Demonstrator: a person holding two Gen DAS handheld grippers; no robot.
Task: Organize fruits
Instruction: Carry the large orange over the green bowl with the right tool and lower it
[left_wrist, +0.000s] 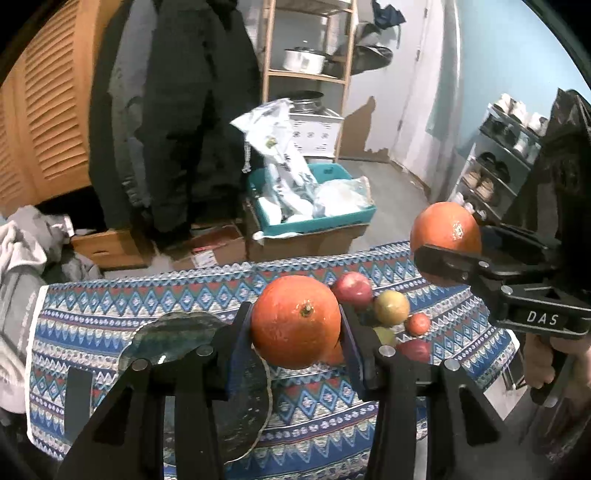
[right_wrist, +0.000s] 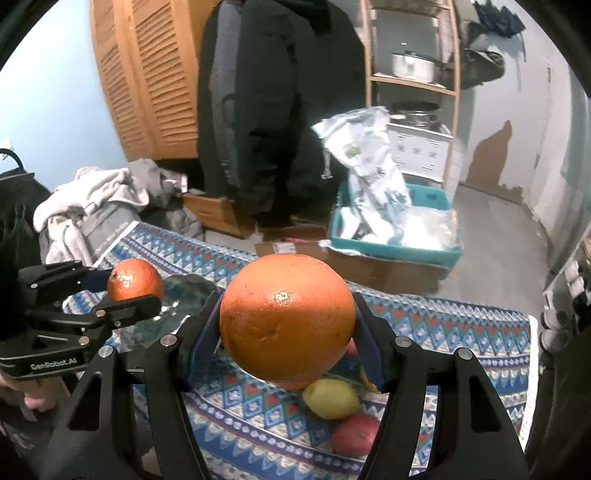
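Note:
My left gripper (left_wrist: 295, 326) is shut on an orange (left_wrist: 291, 314) and holds it above the patterned cloth (left_wrist: 92, 317), just right of a dark glass plate (left_wrist: 173, 332). At the right of this view, my right gripper (left_wrist: 448, 243) is shut on a second orange (left_wrist: 443, 225), also in the air. On the cloth behind lie a red apple (left_wrist: 352, 288), a yellow-green apple (left_wrist: 391, 306), a small orange fruit (left_wrist: 417, 324) and another red apple (left_wrist: 415, 349). The right wrist view shows the right gripper (right_wrist: 287, 328) with its orange (right_wrist: 284, 310), the left gripper (right_wrist: 123, 290) with its orange (right_wrist: 133, 280), the plate (right_wrist: 184, 291), a lemon (right_wrist: 330, 398) and a red apple (right_wrist: 354, 435).
The cloth covers a low table whose far edge (left_wrist: 221, 267) faces cardboard boxes and a teal bin (left_wrist: 314, 218) full of plastic bags. Black coats (left_wrist: 192, 110) hang behind. A pile of clothes (right_wrist: 99, 199) lies at the left, and a shoe rack (left_wrist: 495, 173) stands at the right.

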